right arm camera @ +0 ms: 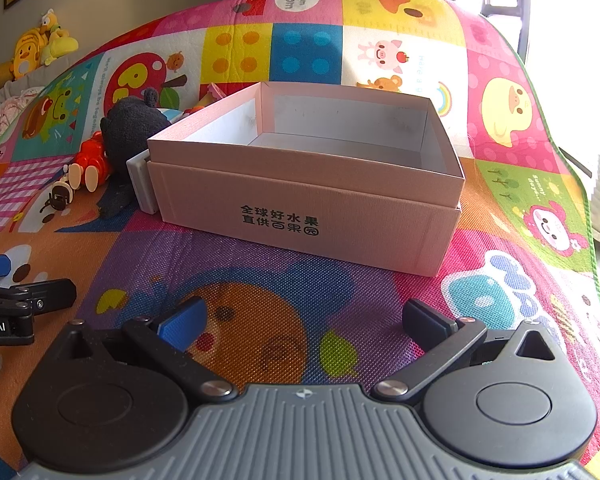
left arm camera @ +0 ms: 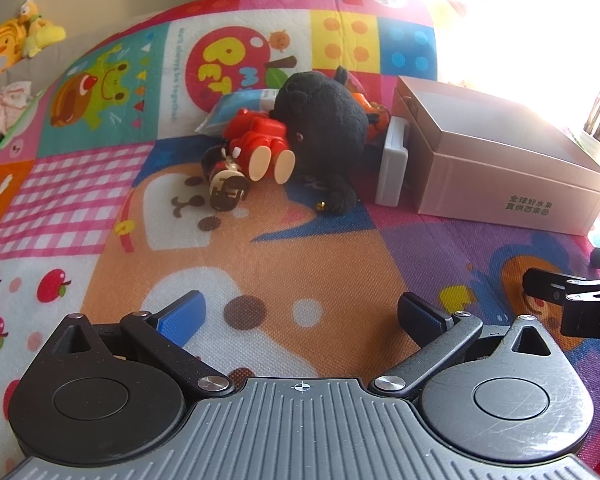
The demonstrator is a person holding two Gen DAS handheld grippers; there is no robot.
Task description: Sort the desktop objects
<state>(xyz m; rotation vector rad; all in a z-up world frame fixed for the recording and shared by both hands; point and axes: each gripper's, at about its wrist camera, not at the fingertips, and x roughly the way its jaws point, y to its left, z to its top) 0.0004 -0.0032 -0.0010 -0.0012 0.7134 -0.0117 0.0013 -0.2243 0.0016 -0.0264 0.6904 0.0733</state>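
Hovering over the play mat [left arm camera: 260, 240], the left gripper [left arm camera: 300, 312] stands spread wide with nothing between its blue pads; the right gripper [right arm camera: 304, 320] likewise, released and empty, angled down at the mat in front of the box.

Item, container: pink cardboard box [right arm camera: 304, 208], open-topped, interior bare as far as the right view shows.

Items, unsorted, clustered on the mat just left of the box:
- black plush toy [left arm camera: 320, 120], lying on its side
- red toy figure [left arm camera: 260, 136], touching the plush
- small brown-and-cream figure [left arm camera: 226, 188], beside the red one
- blue packet [left arm camera: 236, 108], behind them
- orange toy [left arm camera: 364, 104], mostly hidden behind the plush
- grey flat case [left arm camera: 392, 160], on edge against the box wall

Status, judged: nothing sorted yet; all pieces remain outside the box.
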